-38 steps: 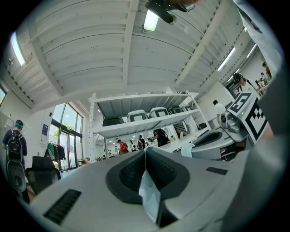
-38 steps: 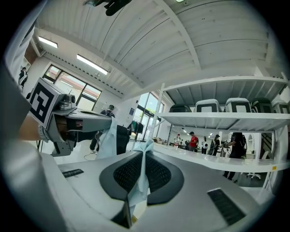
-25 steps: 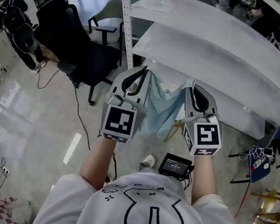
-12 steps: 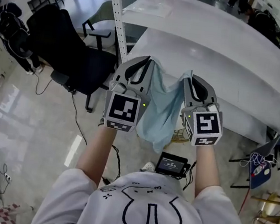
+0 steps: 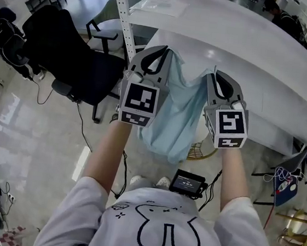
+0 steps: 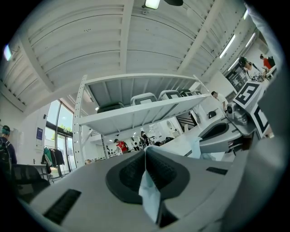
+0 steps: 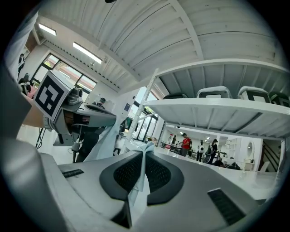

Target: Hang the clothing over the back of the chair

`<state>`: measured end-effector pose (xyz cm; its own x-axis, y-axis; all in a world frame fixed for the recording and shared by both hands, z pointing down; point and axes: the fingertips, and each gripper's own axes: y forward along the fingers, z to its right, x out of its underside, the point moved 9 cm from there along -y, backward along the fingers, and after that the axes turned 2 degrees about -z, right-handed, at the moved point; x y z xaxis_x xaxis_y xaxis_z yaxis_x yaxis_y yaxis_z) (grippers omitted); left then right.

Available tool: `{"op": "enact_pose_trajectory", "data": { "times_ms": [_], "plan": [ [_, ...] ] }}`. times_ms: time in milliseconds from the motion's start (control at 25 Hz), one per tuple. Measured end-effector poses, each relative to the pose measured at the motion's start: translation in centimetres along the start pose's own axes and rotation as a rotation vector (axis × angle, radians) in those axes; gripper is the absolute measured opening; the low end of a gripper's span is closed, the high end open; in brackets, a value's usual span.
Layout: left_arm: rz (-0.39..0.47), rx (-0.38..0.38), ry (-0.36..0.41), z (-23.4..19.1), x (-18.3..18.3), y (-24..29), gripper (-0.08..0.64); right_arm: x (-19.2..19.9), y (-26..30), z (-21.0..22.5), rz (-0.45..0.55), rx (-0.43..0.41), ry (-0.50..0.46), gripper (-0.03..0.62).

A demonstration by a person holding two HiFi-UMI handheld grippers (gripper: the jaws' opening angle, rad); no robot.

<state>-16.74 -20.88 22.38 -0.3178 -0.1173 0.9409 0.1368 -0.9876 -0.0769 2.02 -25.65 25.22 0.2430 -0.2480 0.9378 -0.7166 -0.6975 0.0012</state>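
A light blue garment (image 5: 177,117) hangs slack between my two grippers, held up at chest height in the head view. My left gripper (image 5: 162,53) is shut on one top corner, and a fold of the blue cloth (image 6: 149,190) shows pinched between its dark pads. My right gripper (image 5: 214,76) is shut on the other corner, with the cloth (image 7: 139,181) squeezed between its pads. The black office chair (image 5: 60,48) stands on the floor to the left, apart from the garment. Both grippers point roughly level toward the white shelf.
A white shelf unit (image 5: 234,41) with a perforated upright post (image 5: 121,22) stands directly ahead. A second chair (image 5: 107,18) sits behind the post. Cables run across the floor (image 5: 36,134), and a small screen device (image 5: 190,182) hangs at the person's waist. Distant people (image 7: 186,144) stand far off.
Both grippers have carried the garment forward and slightly left, staying shut on it. The cloth now hangs wider between them, and the black chair sits closer to the left gripper in the head view.
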Motion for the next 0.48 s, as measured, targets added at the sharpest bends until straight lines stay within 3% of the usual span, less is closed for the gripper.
{"op": "enact_pose_trajectory", "data": {
  "times_ms": [280,480],
  "plan": [
    [0.005,0.055,0.014,-1.6,0.1,4.3,0.031,0.2,3.2,1.9,-0.047,0.065,-0.032,0.005],
    [-0.020,0.107,-0.012,-1.6,2.3,6.7,0.031,2.3,4.4,2.1,-0.125,0.106,-0.012,0.005]
  ]
}}
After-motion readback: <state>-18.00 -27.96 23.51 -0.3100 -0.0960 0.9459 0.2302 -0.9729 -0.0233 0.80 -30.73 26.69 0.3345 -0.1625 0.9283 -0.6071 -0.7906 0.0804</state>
